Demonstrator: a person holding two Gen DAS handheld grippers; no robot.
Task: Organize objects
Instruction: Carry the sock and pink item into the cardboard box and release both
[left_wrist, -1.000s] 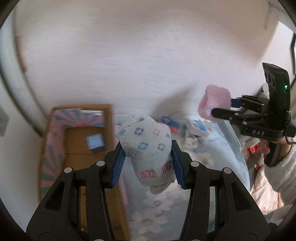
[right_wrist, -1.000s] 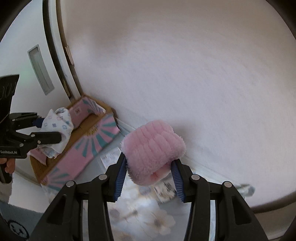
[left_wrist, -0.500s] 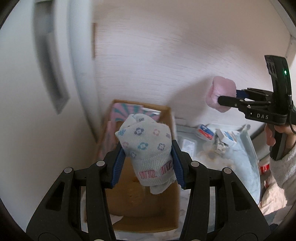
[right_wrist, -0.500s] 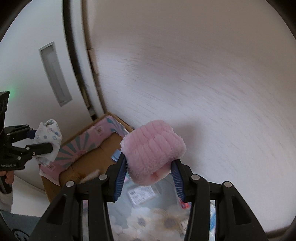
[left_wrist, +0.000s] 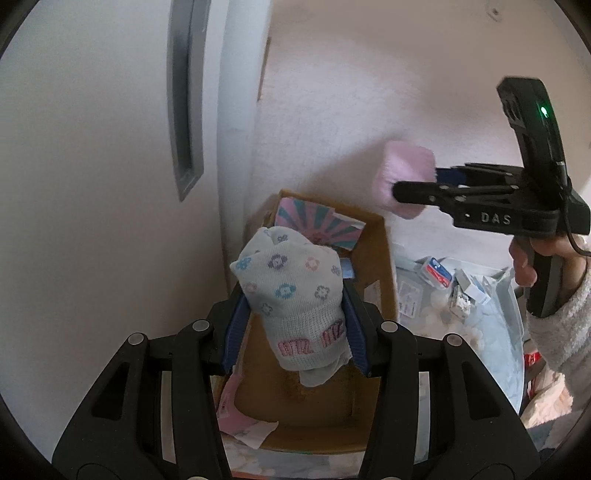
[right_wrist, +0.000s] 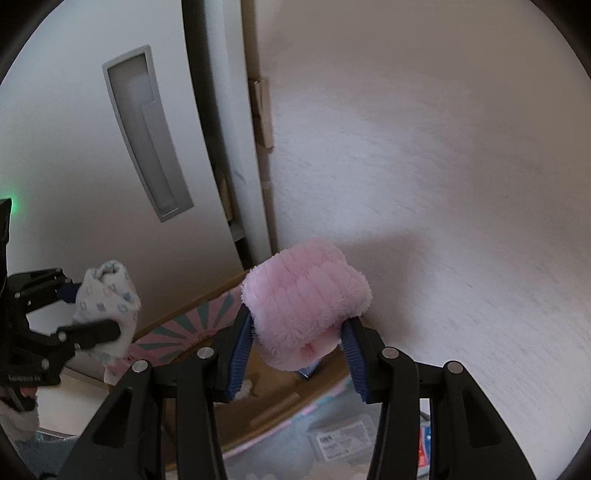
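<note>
Both grippers now over cardboard box (left_wrist: 373, 254), socks clamped between pads.

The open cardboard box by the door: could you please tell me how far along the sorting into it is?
Done: a small blue item already lies in the open cardboard box. In hand: the left gripper clamps a white flower-patterned knit sock over the box; the right gripper clamps a fluffy pink sock near it. Left: releasing both, and the small packets in the pale blue tray.

A pale door (right_wrist: 92, 155) with recessed handle (right_wrist: 147, 136) meets a white wall (right_wrist: 424, 147).
</note>
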